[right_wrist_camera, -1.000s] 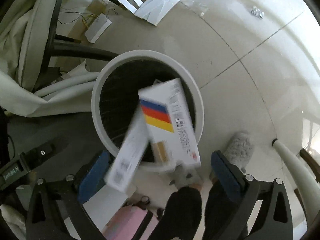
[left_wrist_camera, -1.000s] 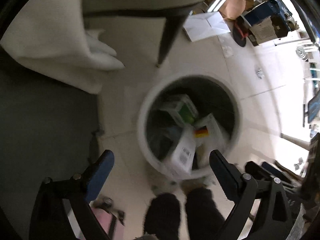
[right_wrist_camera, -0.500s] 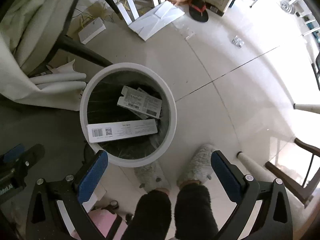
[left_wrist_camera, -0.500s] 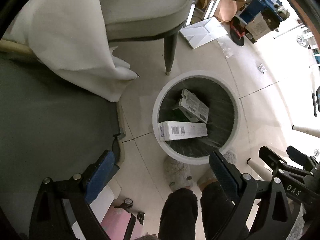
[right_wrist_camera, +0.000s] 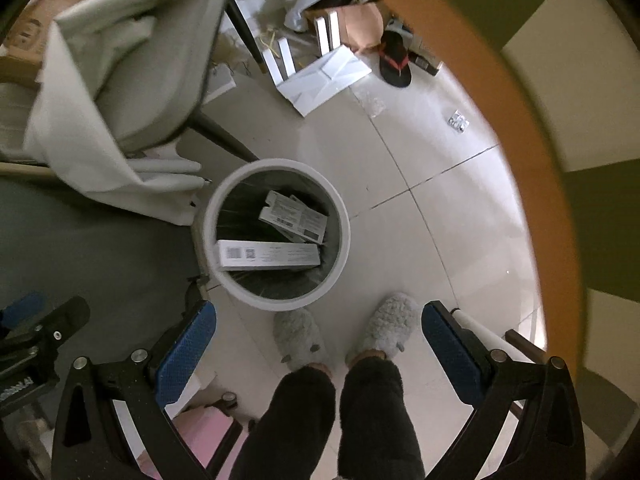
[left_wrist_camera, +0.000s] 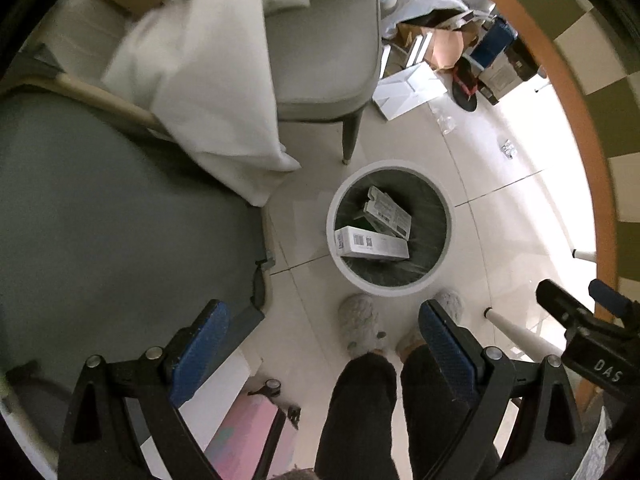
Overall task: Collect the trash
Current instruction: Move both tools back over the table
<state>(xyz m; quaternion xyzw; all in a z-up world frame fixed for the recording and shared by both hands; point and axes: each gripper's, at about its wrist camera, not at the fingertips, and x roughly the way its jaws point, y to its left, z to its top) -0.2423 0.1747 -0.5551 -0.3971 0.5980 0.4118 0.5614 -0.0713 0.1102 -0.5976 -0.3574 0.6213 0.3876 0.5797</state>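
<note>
A round white trash bin [left_wrist_camera: 447, 236] with a dark liner stands on the tiled floor, also in the right wrist view [right_wrist_camera: 342, 256]. Inside lie a long white box [left_wrist_camera: 372, 243] [right_wrist_camera: 268, 255] and a second white box [left_wrist_camera: 390, 212] [right_wrist_camera: 292, 218] with printed labels. My left gripper [left_wrist_camera: 320, 340] is open and empty, high above the floor on the near side of the bin. My right gripper [right_wrist_camera: 316, 340] is open and empty, also high above the bin; it shows in the left wrist view [left_wrist_camera: 580, 320].
A grey chair [left_wrist_camera: 320, 52] draped with white cloth [left_wrist_camera: 208, 80] stands behind the bin. A grey mat [left_wrist_camera: 120, 220] lies left. Cardboard and white panels [right_wrist_camera: 324, 76] litter the far floor. A wooden table edge [right_wrist_camera: 532, 160] curves at right. My slippered feet [right_wrist_camera: 296, 338] stand by the bin.
Both boxes dropped from the grippers into the bin and settled there. Both grippers have since risen higher, so the bin looks smaller and the table edge has come into view.
</note>
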